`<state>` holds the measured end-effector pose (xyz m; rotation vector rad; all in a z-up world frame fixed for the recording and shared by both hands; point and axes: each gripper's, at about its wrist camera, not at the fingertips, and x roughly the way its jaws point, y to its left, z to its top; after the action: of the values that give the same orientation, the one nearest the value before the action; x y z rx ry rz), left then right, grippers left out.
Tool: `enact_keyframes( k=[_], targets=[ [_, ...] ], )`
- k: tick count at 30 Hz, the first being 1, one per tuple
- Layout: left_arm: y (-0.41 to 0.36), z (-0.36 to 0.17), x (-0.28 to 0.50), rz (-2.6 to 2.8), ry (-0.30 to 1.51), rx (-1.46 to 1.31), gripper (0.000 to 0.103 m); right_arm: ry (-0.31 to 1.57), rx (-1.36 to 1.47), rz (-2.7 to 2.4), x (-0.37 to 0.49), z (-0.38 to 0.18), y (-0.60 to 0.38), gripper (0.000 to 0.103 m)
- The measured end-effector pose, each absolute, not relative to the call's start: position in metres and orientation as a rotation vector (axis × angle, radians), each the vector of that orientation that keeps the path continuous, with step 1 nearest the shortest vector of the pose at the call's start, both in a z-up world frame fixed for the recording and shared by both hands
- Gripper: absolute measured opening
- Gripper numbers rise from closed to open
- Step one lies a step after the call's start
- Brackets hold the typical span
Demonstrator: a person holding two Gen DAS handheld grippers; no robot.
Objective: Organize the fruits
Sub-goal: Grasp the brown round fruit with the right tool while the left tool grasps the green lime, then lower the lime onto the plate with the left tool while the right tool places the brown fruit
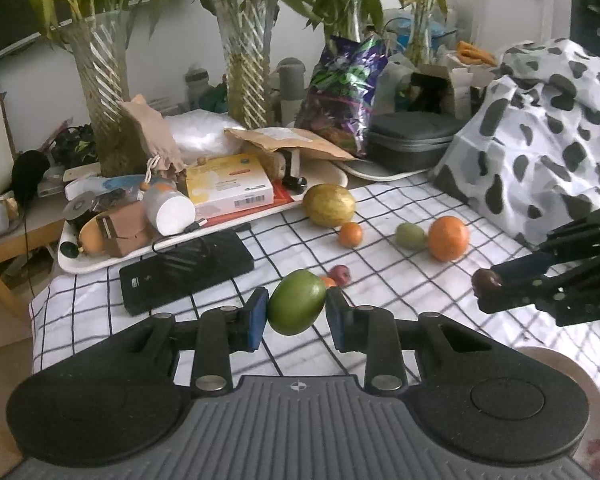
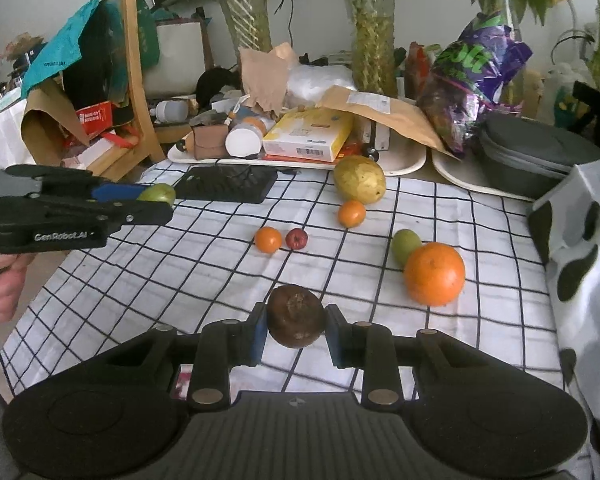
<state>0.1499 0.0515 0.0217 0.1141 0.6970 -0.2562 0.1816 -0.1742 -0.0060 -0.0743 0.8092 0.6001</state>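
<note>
My left gripper [image 1: 297, 307] is shut on a green mango [image 1: 296, 307] and holds it above the checked cloth; it shows at the left of the right wrist view [image 2: 156, 200]. My right gripper [image 2: 296, 322] is shut on a dark brown round fruit [image 2: 296, 316], also seen at the right of the left wrist view [image 1: 487, 280]. On the cloth lie a yellow melon [image 2: 359, 179], a big orange [image 2: 434, 274], a small green fruit [image 2: 405, 242], two small oranges [image 2: 351, 213] [image 2: 268, 239] and a small red fruit [image 2: 297, 238].
A black flat device [image 2: 230, 186] lies at the cloth's far left. A white tray [image 1: 80, 264] of boxes and clutter stands behind it. A grey case [image 2: 532, 160], a purple bag [image 2: 472, 72] and plant vases line the back. A spotted cloth [image 1: 540, 132] rises at right.
</note>
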Motion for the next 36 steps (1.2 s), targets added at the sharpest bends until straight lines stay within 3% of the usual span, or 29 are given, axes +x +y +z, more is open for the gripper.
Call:
enact_keyframes(
  k=[21,36],
  targets=[
    [0.013,0.041,0.053,-0.337,0.72,0.058,0.03,0.783,-0.041,0.604,0.083,0.007,-0.193,0.032],
    [-0.013,0.014,0.014,-0.479,0.887,0.097,0.03,0.9,-0.092,0.675,0.036,-0.006,-0.183,0.032]
  ],
)
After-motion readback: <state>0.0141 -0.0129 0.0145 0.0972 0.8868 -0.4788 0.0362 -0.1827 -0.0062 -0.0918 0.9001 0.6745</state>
